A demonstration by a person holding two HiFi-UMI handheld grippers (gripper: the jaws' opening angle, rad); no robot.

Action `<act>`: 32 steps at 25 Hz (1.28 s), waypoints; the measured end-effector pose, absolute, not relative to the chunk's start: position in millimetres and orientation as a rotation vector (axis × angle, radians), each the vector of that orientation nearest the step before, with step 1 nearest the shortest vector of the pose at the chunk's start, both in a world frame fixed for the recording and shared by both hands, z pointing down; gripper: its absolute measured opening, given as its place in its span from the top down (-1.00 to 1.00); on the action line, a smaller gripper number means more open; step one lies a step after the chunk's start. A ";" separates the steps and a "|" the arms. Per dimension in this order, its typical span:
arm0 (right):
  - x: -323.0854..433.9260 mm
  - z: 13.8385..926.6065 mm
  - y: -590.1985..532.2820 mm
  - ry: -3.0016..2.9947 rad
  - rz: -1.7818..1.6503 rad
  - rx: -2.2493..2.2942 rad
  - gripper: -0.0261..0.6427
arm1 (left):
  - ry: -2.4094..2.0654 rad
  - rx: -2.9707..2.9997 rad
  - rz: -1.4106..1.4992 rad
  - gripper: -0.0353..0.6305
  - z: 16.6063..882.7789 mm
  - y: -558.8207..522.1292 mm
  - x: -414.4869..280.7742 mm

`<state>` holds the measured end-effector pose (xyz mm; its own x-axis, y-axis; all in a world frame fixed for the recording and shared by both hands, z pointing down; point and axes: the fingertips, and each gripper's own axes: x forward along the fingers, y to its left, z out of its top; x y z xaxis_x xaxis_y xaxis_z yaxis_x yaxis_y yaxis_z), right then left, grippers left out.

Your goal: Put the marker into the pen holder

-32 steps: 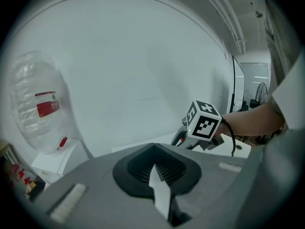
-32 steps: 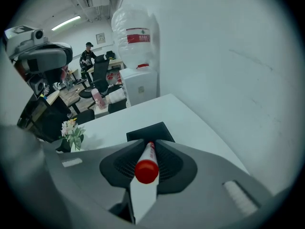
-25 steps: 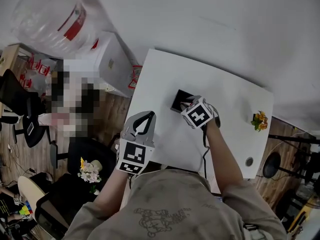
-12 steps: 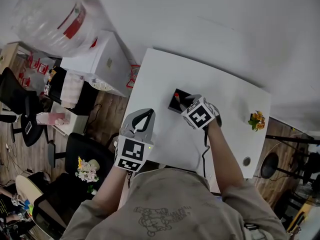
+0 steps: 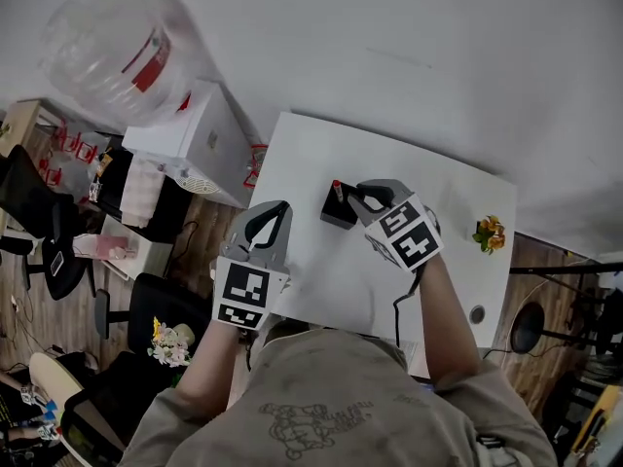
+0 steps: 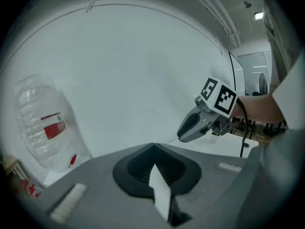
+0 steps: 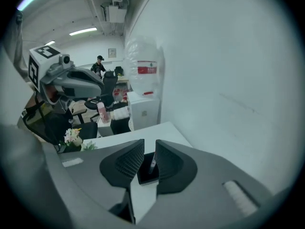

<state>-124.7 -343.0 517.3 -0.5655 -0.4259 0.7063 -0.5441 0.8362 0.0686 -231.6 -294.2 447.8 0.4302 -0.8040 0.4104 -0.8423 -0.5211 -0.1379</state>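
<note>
A black square pen holder (image 5: 337, 208) stands near the middle of the white table (image 5: 302, 154). The marker (image 5: 337, 188), red cap up, stands upright inside it. My right gripper (image 5: 362, 196) hovers just right of the holder with its jaws slightly open, apart from the marker. In the right gripper view the holder (image 7: 147, 174) and the marker (image 7: 153, 163) show through the narrow gap of the right gripper (image 7: 150, 143). My left gripper (image 5: 274, 210) floats over the table's left edge, shut on nothing. In the left gripper view the left gripper (image 6: 153, 146) has its tips together.
A small bunch of yellow flowers (image 5: 487, 233) lies at the table's right edge, and a round hole (image 5: 476, 313) is near its front right corner. A white cabinet (image 5: 200, 134) and a large water bottle (image 5: 117, 42) stand left of the table.
The right gripper has let go of the marker and drawn back to the right of the holder. The marker now stands free in the holder. The left gripper drifted slightly left.
</note>
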 end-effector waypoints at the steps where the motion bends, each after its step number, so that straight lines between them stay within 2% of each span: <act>1: -125.3 503.5 -341.4 -2.289 0.188 0.727 0.63 | -1.501 2.594 0.655 0.89 440.6 -295.2 -231.5; 7: -122.7 421.6 -328.1 -2.460 0.090 0.881 0.79 | -1.565 2.674 0.579 0.89 391.3 -296.4 -232.3; 17: -107.6 327.7 -290.4 -2.661 -0.063 1.075 0.83 | -1.641 2.798 0.501 0.89 330.2 -284.7 -231.0; 24: -93.0 306.0 -268.4 -2.717 -0.126 1.153 0.83 | -1.608 2.816 0.489 0.89 332.3 -272.8 -224.4; 32: -100.0 321.3 -252.4 -2.705 -0.121 1.143 0.83 | -1.569 2.782 0.484 0.89 348.6 -257.3 -220.7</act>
